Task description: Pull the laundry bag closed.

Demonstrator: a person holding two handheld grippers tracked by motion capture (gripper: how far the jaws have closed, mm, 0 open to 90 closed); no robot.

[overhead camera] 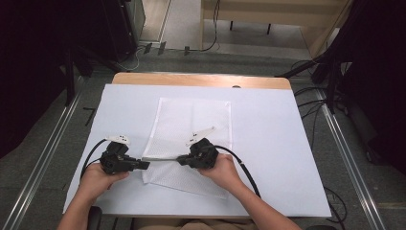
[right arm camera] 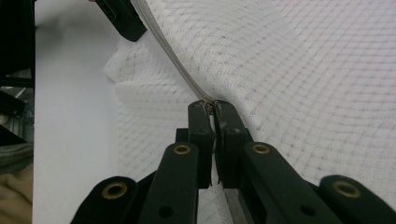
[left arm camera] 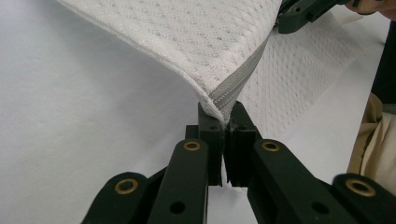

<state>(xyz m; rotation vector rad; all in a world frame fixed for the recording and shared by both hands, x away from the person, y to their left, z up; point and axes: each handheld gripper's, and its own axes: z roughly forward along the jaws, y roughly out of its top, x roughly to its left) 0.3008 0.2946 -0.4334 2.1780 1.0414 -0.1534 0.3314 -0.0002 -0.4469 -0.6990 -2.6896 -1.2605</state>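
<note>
Seen from above at a white-covered table point(overhead camera: 268, 158): left gripper point(overhead camera: 143, 164) clamped shut on the near-left end of a zipper point(overhead camera: 160, 158), pinning that corner of a white mesh bag point(overhead camera: 191, 139) so the seam cannot slide away; close up, jaws pressed tight on the bag's corner where the grey zipper point(left arm camera: 236, 88) meets the hem, fabric lifted off the table into a taut ridge; bag itself spread flat across the middle of the table, near edge raised between the two tools; zipper stretched straight from one gripper to the other, likely kept tense so the slider can run without bunching the mesh; right gripper point(overhead camera: 182, 160) facing its partner, closed on the zipper point(right arm camera: 177, 65) partway along, probably on the pull, though too small to tell; jaws nipped together at the tape, mesh bag point(right arm camera: 303, 74) draped over to the right.
</note>
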